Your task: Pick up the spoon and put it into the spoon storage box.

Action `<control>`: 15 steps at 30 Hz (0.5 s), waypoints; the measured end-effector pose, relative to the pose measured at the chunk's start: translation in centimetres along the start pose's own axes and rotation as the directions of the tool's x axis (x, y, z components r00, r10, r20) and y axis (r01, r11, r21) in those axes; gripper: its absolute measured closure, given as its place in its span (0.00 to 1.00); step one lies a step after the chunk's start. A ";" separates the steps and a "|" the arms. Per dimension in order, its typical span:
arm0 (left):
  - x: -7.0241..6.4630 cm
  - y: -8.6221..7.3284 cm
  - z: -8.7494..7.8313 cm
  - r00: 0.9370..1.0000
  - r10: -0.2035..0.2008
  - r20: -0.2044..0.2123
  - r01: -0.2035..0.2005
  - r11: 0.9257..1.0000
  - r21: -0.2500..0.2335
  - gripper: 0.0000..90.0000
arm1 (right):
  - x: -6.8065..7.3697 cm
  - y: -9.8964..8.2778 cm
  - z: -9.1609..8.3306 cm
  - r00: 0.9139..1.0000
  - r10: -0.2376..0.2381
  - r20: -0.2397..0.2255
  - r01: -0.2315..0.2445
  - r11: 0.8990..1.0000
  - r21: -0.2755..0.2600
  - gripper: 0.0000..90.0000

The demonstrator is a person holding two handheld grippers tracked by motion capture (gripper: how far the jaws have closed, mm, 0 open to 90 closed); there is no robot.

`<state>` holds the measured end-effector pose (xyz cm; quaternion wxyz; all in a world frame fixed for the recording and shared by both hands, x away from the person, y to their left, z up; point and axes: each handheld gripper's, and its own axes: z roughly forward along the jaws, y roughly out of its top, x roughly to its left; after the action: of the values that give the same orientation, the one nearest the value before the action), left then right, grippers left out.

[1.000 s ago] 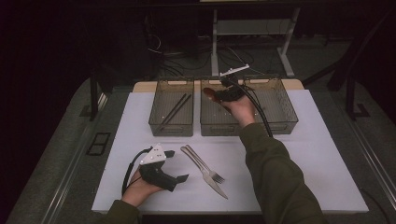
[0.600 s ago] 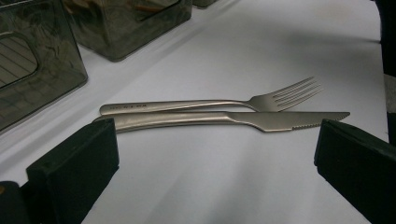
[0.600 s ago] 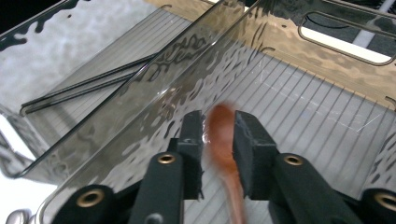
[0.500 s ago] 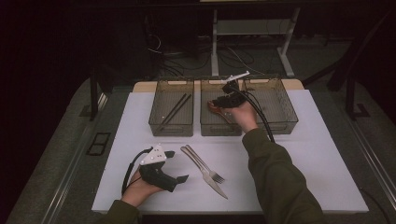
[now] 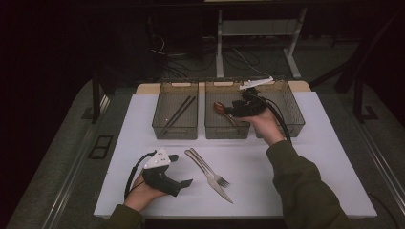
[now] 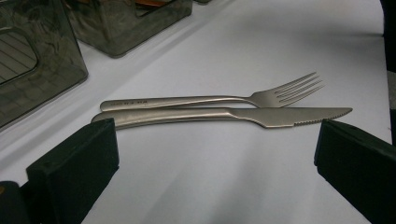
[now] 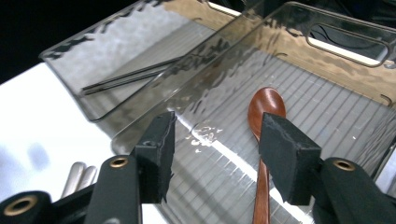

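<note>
The wooden spoon (image 7: 264, 140) lies on the ribbed floor of the middle bin (image 5: 227, 131), its bowl toward the far wall and its handle running back toward the near wall. The right claw (image 5: 228, 111) hangs over that bin, and its jaws have just been opening: in the right gripper view they stand apart with bare bin floor between them, while the spoon lies under and just beside the right-hand pad, no longer pinched. The right claw is released. A second ago it was clenched on the spoon and held it above the middle bin; now the spoon rests inside, and the right hand (image 5: 261, 123) has drawn back a little toward the bin's near wall.

The pair of chopsticks (image 5: 177, 114) lies slantwise in the bin (image 5: 175, 129) just left of the middle bin, where it lay a second ago. A third bin (image 5: 292, 114) stands just right of the middle one.

On the white table (image 5: 325, 157), in front of the middle bin, the fork (image 6: 210, 100) and knife (image 6: 224, 116) lie side by side and touching, unmoved since the earlier frames. The left claw (image 5: 179, 169) rests low on the table to the near left of the middle bin, beside the cutlery. In the left gripper view its jaws gape wide, with the knife and fork lying beyond their tips and nothing between them, so it is released. It has kept its place throughout.
</note>
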<state>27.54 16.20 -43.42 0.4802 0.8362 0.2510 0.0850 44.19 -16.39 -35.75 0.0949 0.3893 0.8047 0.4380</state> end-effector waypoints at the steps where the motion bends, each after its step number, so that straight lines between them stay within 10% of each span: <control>1: 0.0 0.0 0.0 1.000 -0.002 0.001 0.002 1.000 0.001 0.00 | 0.1 -0.2 -0.3 1.000 -0.004 -0.003 0.004 1.000 -0.001 0.47; 15: 0.0 0.0 0.0 1.000 -0.013 0.003 0.013 1.000 -0.007 0.00 | 1.0 -3.7 -4.6 0.998 -0.043 -0.037 0.041 0.997 -0.071 0.42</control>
<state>27.57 16.21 -43.45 0.4839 0.8330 0.2556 0.0815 39.23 -19.74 -35.69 0.1022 0.3603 0.7985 0.4714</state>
